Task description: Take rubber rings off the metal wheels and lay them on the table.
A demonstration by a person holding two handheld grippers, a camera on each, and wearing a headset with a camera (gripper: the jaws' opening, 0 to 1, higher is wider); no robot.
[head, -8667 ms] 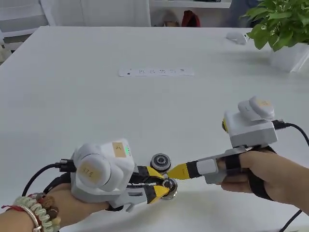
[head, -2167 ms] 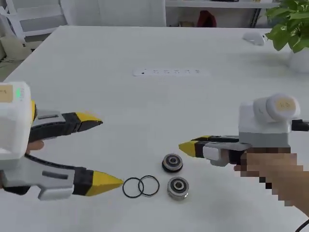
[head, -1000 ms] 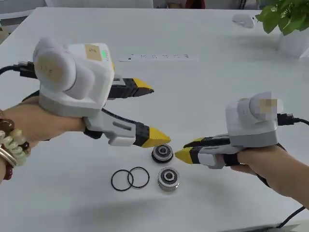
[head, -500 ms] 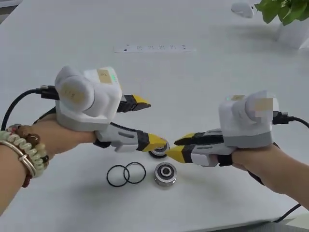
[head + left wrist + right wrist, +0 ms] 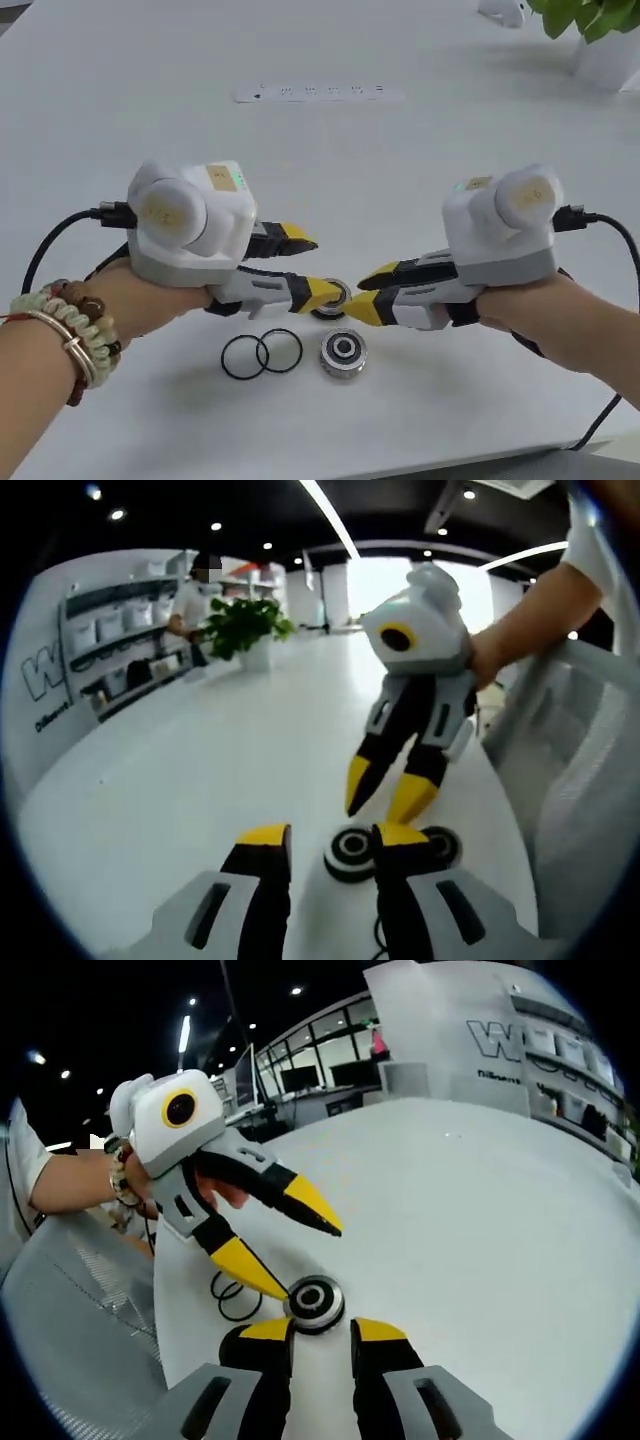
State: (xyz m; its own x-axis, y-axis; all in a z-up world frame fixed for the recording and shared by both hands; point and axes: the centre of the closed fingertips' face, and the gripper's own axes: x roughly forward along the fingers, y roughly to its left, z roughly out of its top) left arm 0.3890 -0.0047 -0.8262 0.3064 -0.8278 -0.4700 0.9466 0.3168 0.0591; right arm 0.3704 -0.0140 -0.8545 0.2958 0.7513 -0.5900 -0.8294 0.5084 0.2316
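Two metal wheels lie on the white table. The far wheel has a dark rim and sits between the tips of both grippers. The near wheel looks bare and silvery. Two black rubber rings lie overlapping on the table left of the near wheel. My left gripper is wide open, its lower tip at the far wheel's left side. My right gripper is open by a narrow gap, its tips just right of that wheel.
A white power strip lies further back in the middle of the table. A potted green plant stands at the far right corner. Cables trail from both grippers. The table's near edge runs close below the wheels.
Both grippers have drawn in toward the far wheel. The left gripper came down and right from a raised spot. The rings and the near wheel stayed put.
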